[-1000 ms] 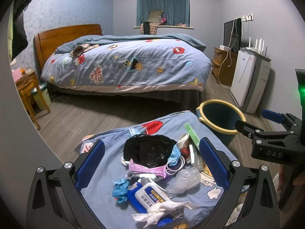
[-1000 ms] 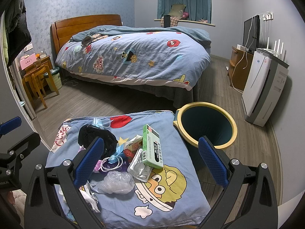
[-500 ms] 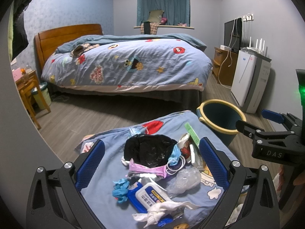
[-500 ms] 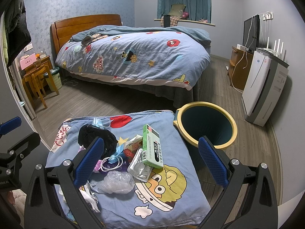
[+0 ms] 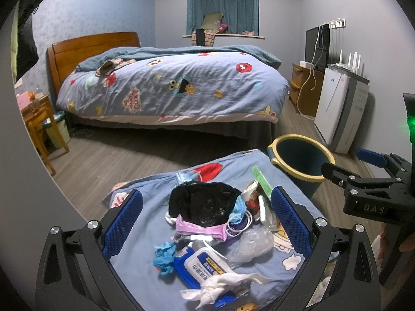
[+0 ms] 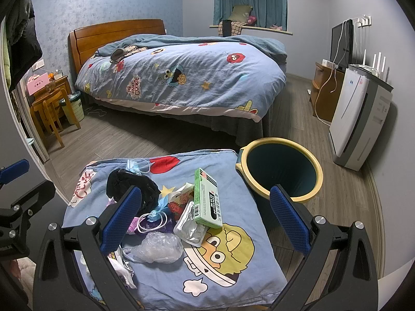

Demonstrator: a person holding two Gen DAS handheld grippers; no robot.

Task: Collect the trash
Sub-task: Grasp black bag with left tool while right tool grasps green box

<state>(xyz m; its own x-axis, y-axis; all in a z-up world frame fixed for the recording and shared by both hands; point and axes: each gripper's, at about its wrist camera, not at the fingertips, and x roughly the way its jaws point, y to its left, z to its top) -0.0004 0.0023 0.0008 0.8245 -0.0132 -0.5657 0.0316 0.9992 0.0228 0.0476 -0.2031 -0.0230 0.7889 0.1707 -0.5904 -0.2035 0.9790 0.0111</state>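
Above the trash pile [image 5: 212, 223], both grippers wide apart, empty.

My right gripper [image 6: 205, 220] hangs wide above the trash pile, the green box [image 6: 207, 198] and crumpled clear bag [image 6: 158, 248] lying between its fingers, while the bin [image 6: 281, 169] just ahead to its right gapes unblocked and bare cloth [image 6: 233, 267] lies free beneath.
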